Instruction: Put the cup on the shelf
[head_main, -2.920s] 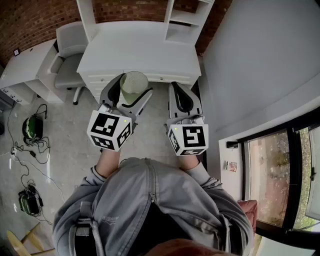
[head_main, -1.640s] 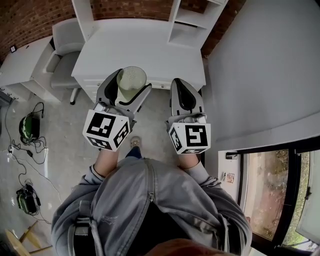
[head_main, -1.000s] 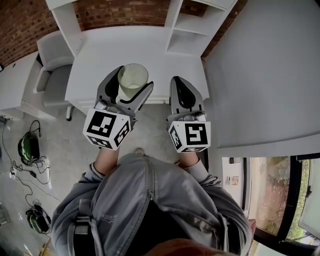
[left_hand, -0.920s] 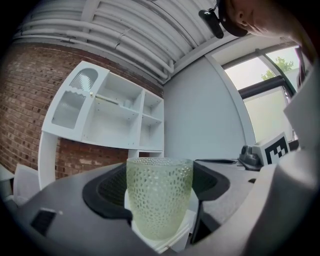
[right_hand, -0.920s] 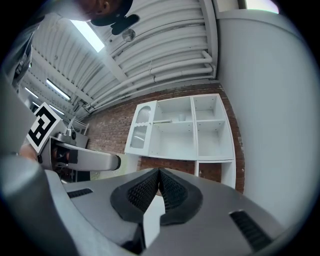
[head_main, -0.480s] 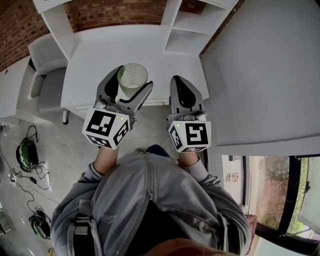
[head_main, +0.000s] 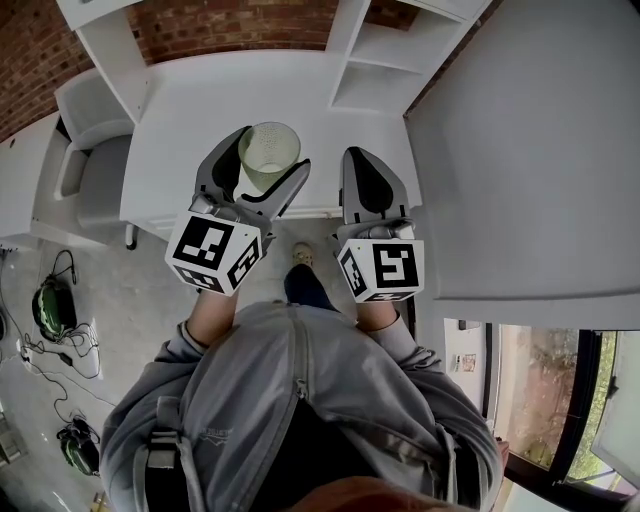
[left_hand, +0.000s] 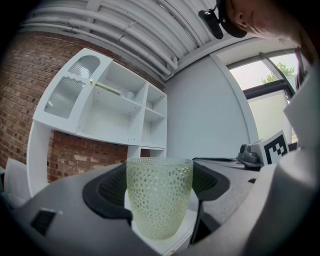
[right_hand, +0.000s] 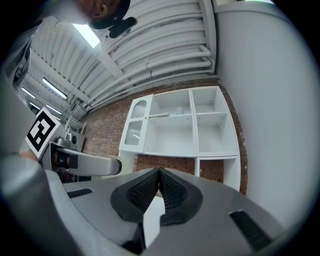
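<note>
Cup: a pale green, dimpled cup (head_main: 268, 155) stands upright and mouth up between the jaws of the left gripper, off every surface. From the head view it shows against the front part of the white desk top.
Left gripper: the left gripper (left_hand: 159, 187) has its jaws spread wide with a black ribbed pad pressed on each side of the cup, so it is carrying it. Its marker cube (head_main: 215, 252) sits close to the person's body.
Right gripper: the right gripper (right_hand: 159, 175) has its two black pads drawn together to a thin seam with nothing between them. It hangs just beside the left one at about the same height, and its marker cube (head_main: 380, 270) faces up.
Shelf: a white shelf unit (right_hand: 182, 125) rises from the back of the desk against the brick wall (head_main: 230, 20), split into open compartments, with one ribbed glass door at its upper left. The cup is well apart from it.
Desk: the white desk (head_main: 190, 110) lies straight ahead of both grippers, with drawers along its front edge.
Chair: a pale grey chair (head_main: 85, 150) stands at the desk's left end.
Person: a grey hooded top (head_main: 300, 400) fills the lower part of the head view, with one shoe (head_main: 303, 257) showing on the floor between the two grippers.
Floor: cables and two green devices (head_main: 48, 305) lie on the floor off to the left.
</note>
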